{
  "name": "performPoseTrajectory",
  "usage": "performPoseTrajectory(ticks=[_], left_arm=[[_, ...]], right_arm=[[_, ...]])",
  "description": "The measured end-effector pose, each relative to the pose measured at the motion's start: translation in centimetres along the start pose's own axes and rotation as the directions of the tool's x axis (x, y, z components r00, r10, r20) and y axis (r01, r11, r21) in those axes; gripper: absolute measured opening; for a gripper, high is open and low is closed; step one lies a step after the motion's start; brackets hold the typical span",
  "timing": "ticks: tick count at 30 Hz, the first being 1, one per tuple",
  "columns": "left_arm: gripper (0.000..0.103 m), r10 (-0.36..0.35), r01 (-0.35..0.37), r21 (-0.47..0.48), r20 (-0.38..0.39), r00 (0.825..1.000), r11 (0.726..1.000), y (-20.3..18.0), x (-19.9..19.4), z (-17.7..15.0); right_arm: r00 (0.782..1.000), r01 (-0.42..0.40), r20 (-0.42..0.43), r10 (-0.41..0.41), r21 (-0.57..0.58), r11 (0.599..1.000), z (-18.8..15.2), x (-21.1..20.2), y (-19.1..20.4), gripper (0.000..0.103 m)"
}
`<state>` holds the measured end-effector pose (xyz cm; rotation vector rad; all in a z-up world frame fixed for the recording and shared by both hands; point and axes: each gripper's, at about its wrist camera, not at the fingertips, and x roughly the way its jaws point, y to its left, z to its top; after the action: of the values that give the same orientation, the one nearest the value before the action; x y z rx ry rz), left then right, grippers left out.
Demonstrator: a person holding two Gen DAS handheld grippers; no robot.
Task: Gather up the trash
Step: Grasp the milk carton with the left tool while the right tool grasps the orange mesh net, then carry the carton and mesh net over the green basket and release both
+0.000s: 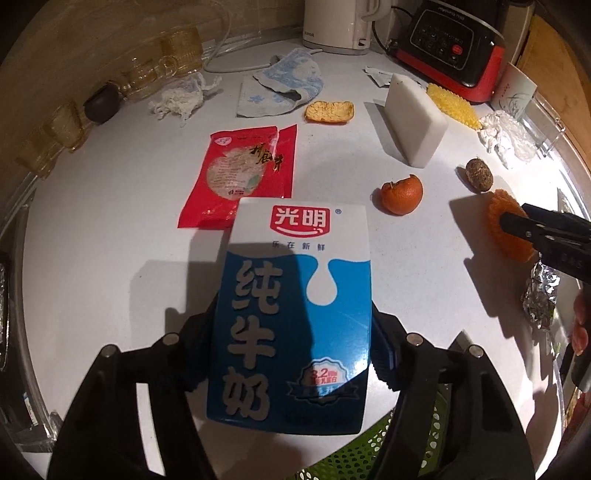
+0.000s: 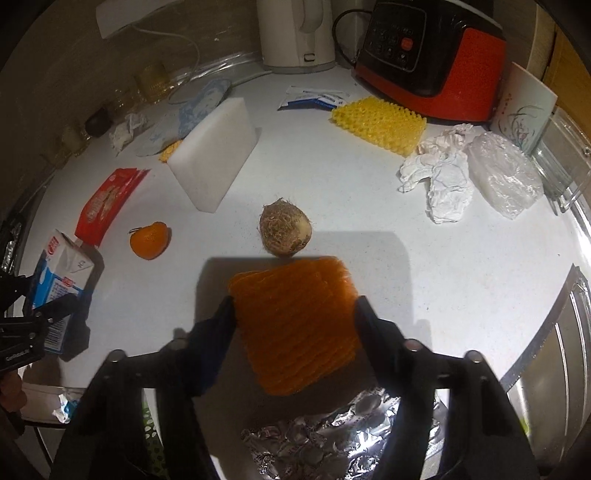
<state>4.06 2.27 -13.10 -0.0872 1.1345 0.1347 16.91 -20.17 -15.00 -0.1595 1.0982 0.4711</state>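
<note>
while the left gripper [image 1: 295, 332] has its jaws closed on the sides of a blue and white milk carton [image 1: 295, 306], the right gripper [image 2: 295, 314] has its jaws clamped on an orange mesh pad [image 2: 295, 325]. the carton is held lengthwise between the left jaws, its white top end pointing away over the white bench [image 1: 110, 258]; whether it is lifted clear of the bench i cannot tell. the pad is gripped by its two side edges, with crumpled foil [image 2: 317, 439] lying just below it at the near edge. just beyond the pad sits a brown hairy root [image 2: 285, 232], close to its far edge. left of that lies a piece of orange peel [image 2: 149, 240], and further left a red snack wrapper [image 2: 105, 203], near the carton's far end. a white foam block [image 2: 218, 155] stands beyond the peel. to the right lie crumpled white tissue [image 2: 439, 177] and a clear plastic bag [image 2: 506, 177], touching each other. a yellow sponge [image 2: 380, 123] lies before a red and black appliance [image 2: 432, 55], with a white kettle [image 2: 295, 33] to its left. a green perforated basket [image 1: 369, 450] shows under the left gripper at the bench's near edge.
</note>
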Motion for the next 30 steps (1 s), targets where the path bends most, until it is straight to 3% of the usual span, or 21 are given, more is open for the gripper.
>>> performPoseTrajectory(ticks=[2,4,5,13,22,26,30], left_arm=[[0.066,-0.011,0.011,-0.014,0.01,1.0,1.0,0.0,-1.3,-0.6],[0.066,-0.035,0.036,-0.02,0.016,0.999,0.999,-0.2,-2.9,-1.6],[0.066,-0.052,0.053,-0.02,0.016,0.998,0.998,-0.4,-3.5,-2.1],[0.066,-0.186,0.186,0.094,-0.004,0.983,0.978,-3.4,-8.1,-6.5],[0.066,-0.299,0.3,0.299,-0.051,0.953,0.906,-6.0,-10.8,-12.8],[0.066,-0.321,0.326,0.363,-0.076,0.944,0.873,-6.8,-11.3,-15.8],[0.066,-0.309,0.32,0.434,-0.098,0.946,0.842,-7.6,-10.4,-19.0]], right_arm=[[1.0,-0.01,0.011,0.01,-0.015,1.0,0.2,-0.3,0.0,0.048],[0.999,-0.038,0.019,0.038,-0.019,0.999,0.3,-1.0,0.0,0.024],[0.999,-0.044,0.025,0.044,-0.015,0.999,0.3,-1.5,0.1,0.019],[0.991,-0.066,0.117,0.064,0.018,0.998,-2.6,-8.6,2.2,0.018],[0.983,-0.06,0.18,0.028,0.178,0.982,-12.9,-17.0,6.0,0.019],[0.986,-0.027,0.169,-0.012,0.228,0.973,-17.2,-18.3,7.5,0.02],[0.986,-0.006,0.161,-0.038,0.266,0.964,-21.1,-17.9,8.8,0.021]])
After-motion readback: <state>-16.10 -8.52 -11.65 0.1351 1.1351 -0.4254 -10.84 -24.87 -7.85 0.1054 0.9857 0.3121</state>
